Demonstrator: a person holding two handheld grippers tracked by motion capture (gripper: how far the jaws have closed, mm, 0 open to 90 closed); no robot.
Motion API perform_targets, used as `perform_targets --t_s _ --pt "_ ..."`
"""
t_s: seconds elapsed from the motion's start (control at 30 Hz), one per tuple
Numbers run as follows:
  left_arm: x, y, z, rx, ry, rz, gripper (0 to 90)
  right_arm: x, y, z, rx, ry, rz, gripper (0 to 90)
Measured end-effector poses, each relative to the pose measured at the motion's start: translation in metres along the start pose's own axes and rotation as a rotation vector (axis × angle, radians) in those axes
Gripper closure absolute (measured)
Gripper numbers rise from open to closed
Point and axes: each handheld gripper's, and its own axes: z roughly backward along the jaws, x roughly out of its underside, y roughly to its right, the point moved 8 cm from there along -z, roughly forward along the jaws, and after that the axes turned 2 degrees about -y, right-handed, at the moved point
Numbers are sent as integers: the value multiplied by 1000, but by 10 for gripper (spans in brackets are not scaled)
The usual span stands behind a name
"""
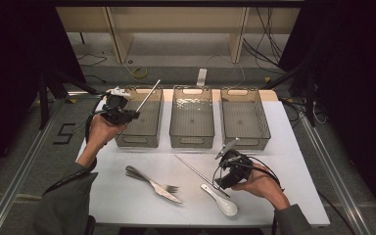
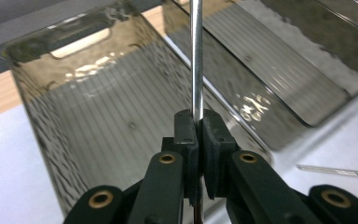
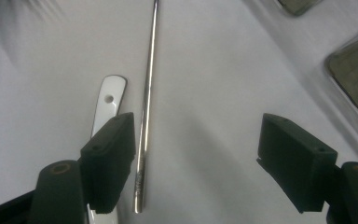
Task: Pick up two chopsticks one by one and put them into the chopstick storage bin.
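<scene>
My left gripper is shut on a thin metal chopstick, held up over the left clear bin. In the left gripper view the chopstick rises straight from the shut jaws of that gripper, with the bin's ribbed floor beneath. My right gripper hovers open low over the white table. Between its wide jaws, in the right gripper view, lies a second metal chopstick, close to the left jaw. A white spoon's handle lies beside it.
Three clear bins stand in a row at the table's back: left, middle and right. A fork and another piece of metal cutlery lie crossed at the front. The white spoon and the loose chopstick lie nearby.
</scene>
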Motion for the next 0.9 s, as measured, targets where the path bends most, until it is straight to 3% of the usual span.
perform_targets --t_s 0.4,0.63,0.9 --pt "-20 -27 -22 -38 21 62 852 0 -1 -2 11 -10 11 284" --pt "-20 -38 -32 -52 20 97 852 0 -1 -2 10 -11 12 284" --pt "-13 -46 -40 -69 11 109 850 0 -2 -2 6 -10 19 284"
